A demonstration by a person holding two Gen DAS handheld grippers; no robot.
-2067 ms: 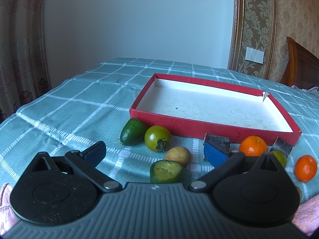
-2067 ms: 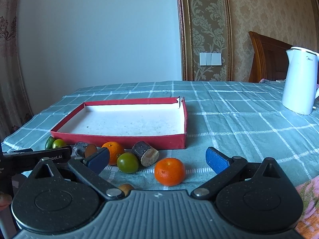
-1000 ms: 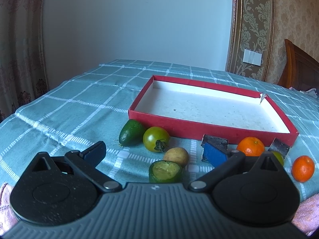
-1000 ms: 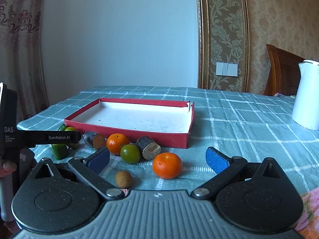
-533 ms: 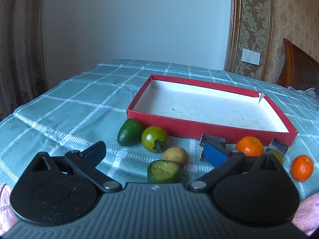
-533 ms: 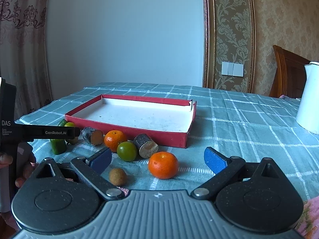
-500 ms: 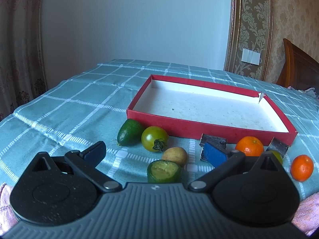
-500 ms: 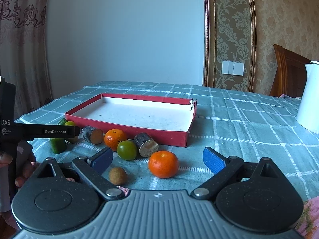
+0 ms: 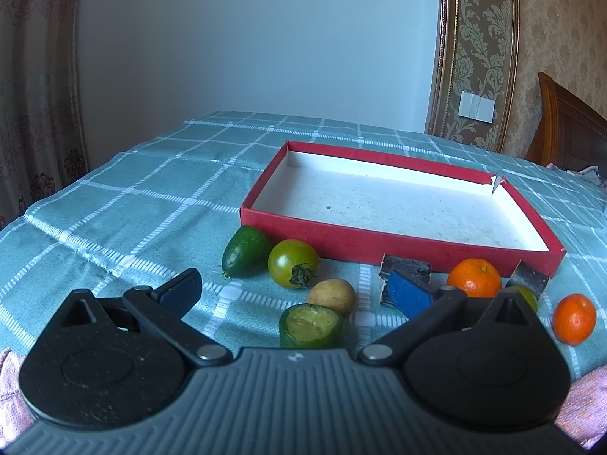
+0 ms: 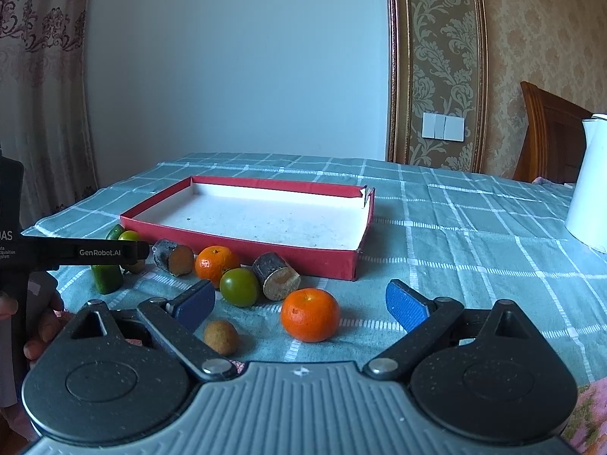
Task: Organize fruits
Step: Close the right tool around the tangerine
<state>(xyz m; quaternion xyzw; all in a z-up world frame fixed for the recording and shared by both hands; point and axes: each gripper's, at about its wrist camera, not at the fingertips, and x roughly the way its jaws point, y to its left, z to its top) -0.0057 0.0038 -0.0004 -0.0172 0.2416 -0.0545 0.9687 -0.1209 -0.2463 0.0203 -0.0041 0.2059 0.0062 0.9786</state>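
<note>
Teal checked tablecloth [image 10: 474, 227] in wallpapered room, red tray [image 10: 242, 244] unfilled, fruit scattered before it, left gripper [image 9: 292, 292] and right gripper [image 10: 299, 303] both spread, clasping nothing.

Both fisheye views sit low over the worktop [image 9: 114, 204], each looking forward and slightly down past its own claw in the lower frame. Both share the red box [image 9: 402, 244] mid-frame and the fruit before it; the right view sees it from further right.
</note>
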